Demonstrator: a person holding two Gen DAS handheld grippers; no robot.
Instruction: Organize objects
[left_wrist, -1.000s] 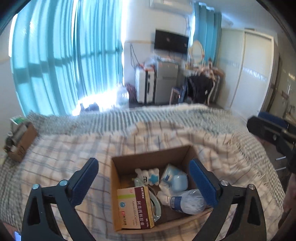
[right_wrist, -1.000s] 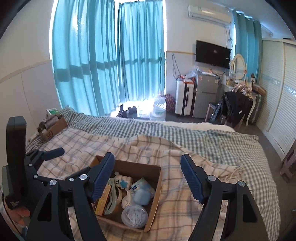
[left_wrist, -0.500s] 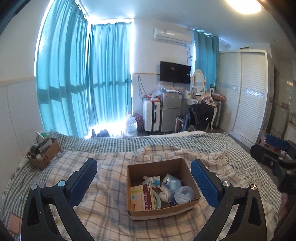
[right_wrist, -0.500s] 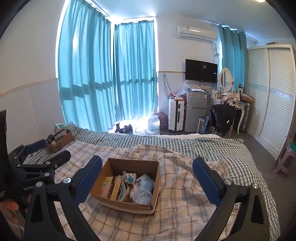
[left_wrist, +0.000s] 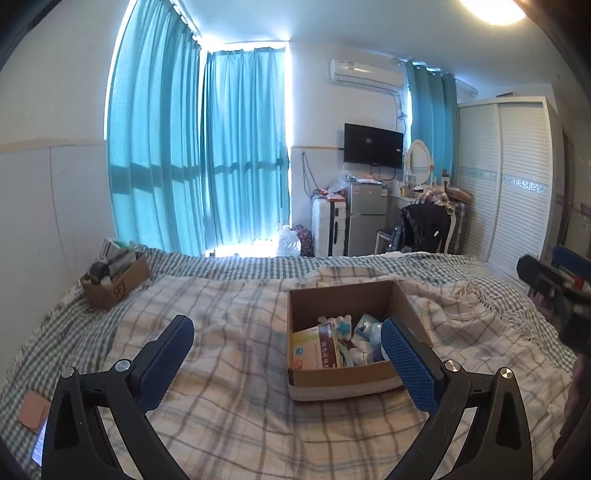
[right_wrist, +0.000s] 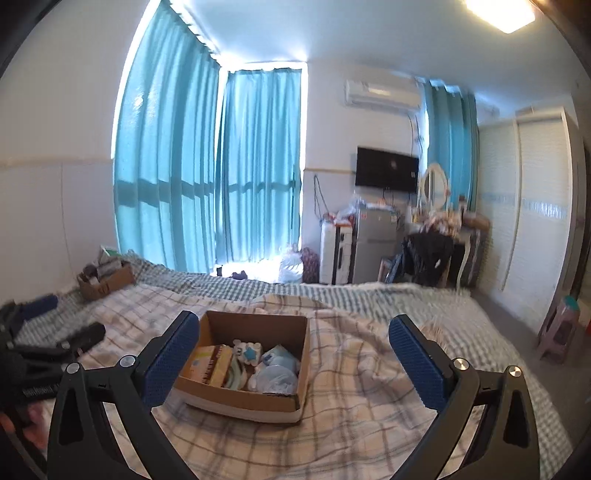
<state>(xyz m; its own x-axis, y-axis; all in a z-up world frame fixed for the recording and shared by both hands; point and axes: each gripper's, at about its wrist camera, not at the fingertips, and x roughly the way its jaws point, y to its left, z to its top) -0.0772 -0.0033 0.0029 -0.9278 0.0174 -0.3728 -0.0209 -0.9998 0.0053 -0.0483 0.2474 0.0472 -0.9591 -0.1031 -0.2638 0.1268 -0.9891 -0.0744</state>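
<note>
An open cardboard box (left_wrist: 314, 380) sits on the plaid bed, also in the right wrist view (right_wrist: 243, 400). It holds a yellow-and-maroon medicine carton (left_wrist: 314, 350), a small white plush with a blue star (right_wrist: 248, 349), a pale blue packet (right_wrist: 277, 356) and a clear plastic container (right_wrist: 275, 380). My left gripper (left_wrist: 286, 350) is open and empty, above the bed left of the box. My right gripper (right_wrist: 293, 347) is open and empty, held above and behind the box.
A second small cardboard box (left_wrist: 116, 282) of items sits at the bed's far left. A plaid blanket (left_wrist: 229, 369) covers the bed. A pink pad (left_wrist: 33, 411) lies at the near left edge. Fridge, suitcase, chair and wardrobe stand beyond the bed.
Both grippers have pulled back and up from the box, so it looks smaller and farther. The left gripper view has shifted left, putting the box under its right finger.
</note>
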